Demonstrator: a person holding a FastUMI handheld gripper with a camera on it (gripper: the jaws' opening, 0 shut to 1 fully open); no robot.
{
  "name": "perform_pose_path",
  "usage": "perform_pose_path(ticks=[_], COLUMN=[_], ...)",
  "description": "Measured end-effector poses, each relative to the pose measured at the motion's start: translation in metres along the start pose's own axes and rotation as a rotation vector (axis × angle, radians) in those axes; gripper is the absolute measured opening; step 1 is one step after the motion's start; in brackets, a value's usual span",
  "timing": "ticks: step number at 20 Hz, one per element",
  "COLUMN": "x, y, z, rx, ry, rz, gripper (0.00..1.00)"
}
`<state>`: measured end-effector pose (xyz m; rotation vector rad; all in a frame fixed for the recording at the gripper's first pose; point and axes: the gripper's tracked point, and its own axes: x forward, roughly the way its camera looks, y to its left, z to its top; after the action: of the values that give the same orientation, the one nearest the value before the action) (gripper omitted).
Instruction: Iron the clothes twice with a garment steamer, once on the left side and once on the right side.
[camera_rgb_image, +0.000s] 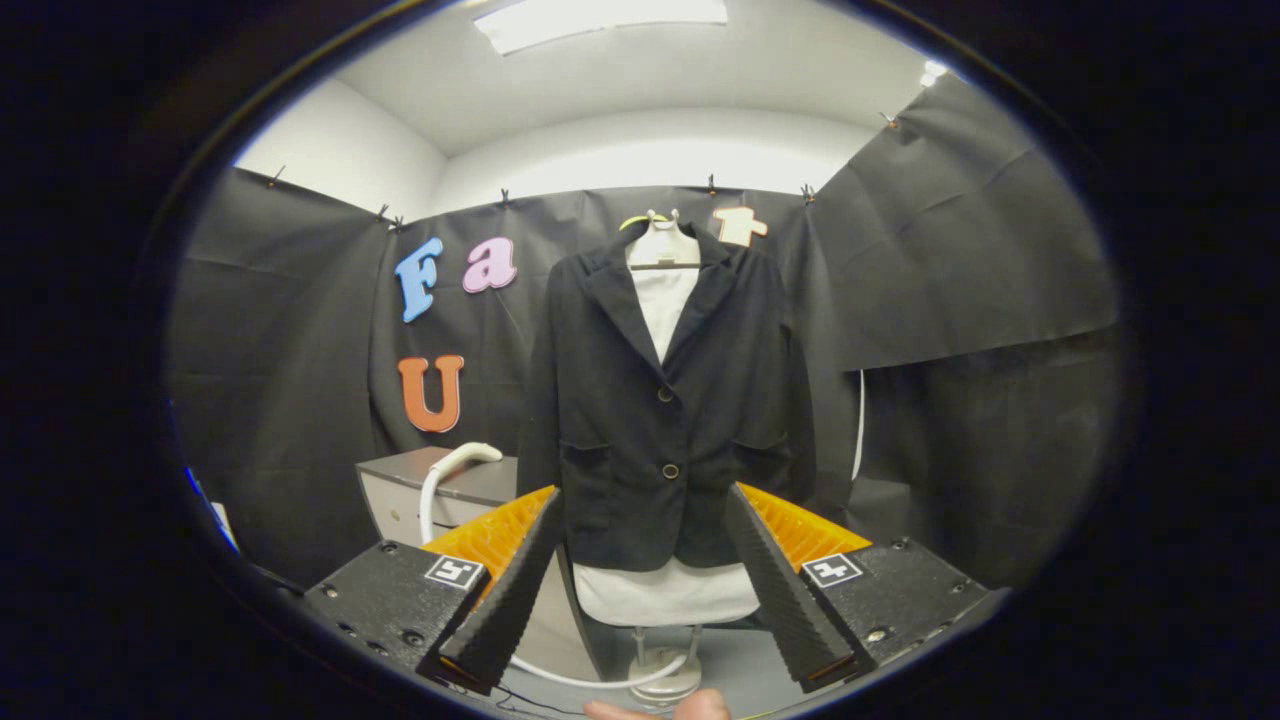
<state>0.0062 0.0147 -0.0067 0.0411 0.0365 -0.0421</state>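
1. Now the claw (645, 590) is spread wide and pinches nothing; the black jacket (665, 400) hangs on a hanger (662, 245) beyond its fingers.
2. Probably the steamer head (465, 457), a white curved handle on the grey table (470, 485), is light, hard and smooth; its neck looks best for taking hold.
3. Its hose (600, 680) runs behind the left finger, and the nozzle face is hard to make out.
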Motion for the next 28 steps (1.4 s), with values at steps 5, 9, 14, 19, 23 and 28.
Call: perform_pose_path(ticks=[5, 9, 14, 19, 23, 28], x=[0.001, 0.005, 0.033, 0.093, 0.162, 0.25], y=[0.038, 0.07, 0.112, 0.163, 0.217, 0.298], z=[-0.013, -0.007, -0.002, -0.014, -0.031, -0.058], rx=[0.025, 0.057, 0.056, 0.05, 0.018, -0.001], ry=[0.025, 0.021, 0.044, 0.081, 0.139, 0.317], rz=[0.007, 0.001, 0.047, 0.138, 0.236, 0.379], gripper=[1.0, 1.0, 1.0, 1.0, 1.0, 0.99])
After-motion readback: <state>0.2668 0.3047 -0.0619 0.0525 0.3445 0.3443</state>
